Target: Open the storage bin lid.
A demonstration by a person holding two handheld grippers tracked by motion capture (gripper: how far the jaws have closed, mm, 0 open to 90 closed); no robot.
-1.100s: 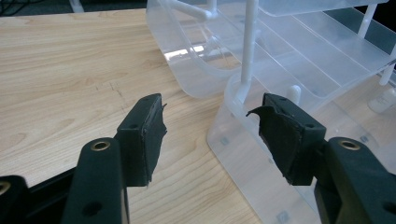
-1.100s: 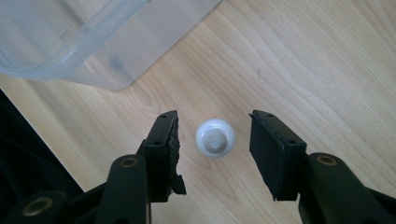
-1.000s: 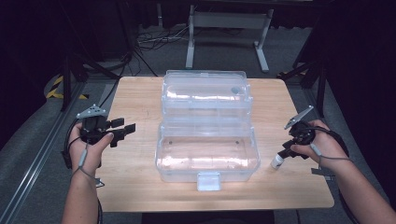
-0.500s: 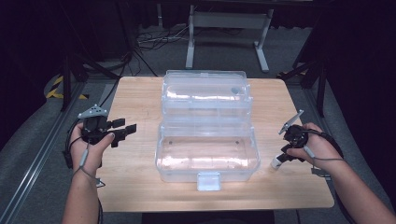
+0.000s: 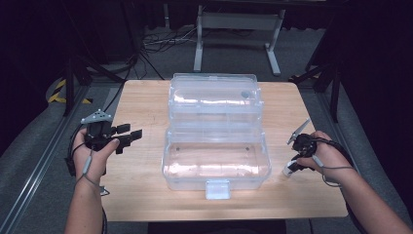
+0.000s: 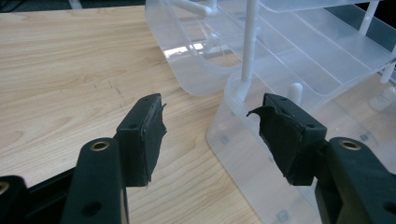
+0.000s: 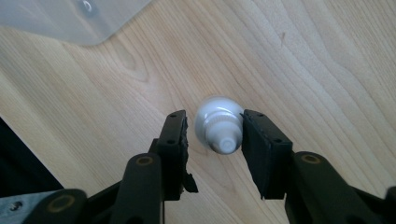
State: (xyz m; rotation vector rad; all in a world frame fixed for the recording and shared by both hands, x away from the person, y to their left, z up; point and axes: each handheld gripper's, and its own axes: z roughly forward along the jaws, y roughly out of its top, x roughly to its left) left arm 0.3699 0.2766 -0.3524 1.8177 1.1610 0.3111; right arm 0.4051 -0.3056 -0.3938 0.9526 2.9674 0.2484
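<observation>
A small white bottle [image 7: 218, 130] stands upright on the wooden table [image 5: 146, 97], to the right of the box, and I look down on its cap. My right gripper [image 7: 215, 119] points down with a jaw on each side of it. The jaws have just been closing: the right pad is at the bottle and a thin gap remains at the left pad. From above, the bottle [image 5: 288, 170] shows just under the right gripper [image 5: 292, 165]. My left gripper [image 5: 129, 139] hovers open and holds nothing, left of the clear plastic box [image 5: 216, 146]. Its jaws [image 6: 210, 135] face the box's near corner.
The clear box stands open mid-table with its tiered trays [image 5: 214, 97] raised toward the far edge and a latch [image 5: 217, 189] at the front. A second white bottle [image 6: 384, 98] shows through the box walls. Metal stand legs [image 5: 234, 44] rise beyond the table.
The right hand has dropped a little toward the bottle and its jaws have narrowed around it. The left hand and the box have stayed put.
</observation>
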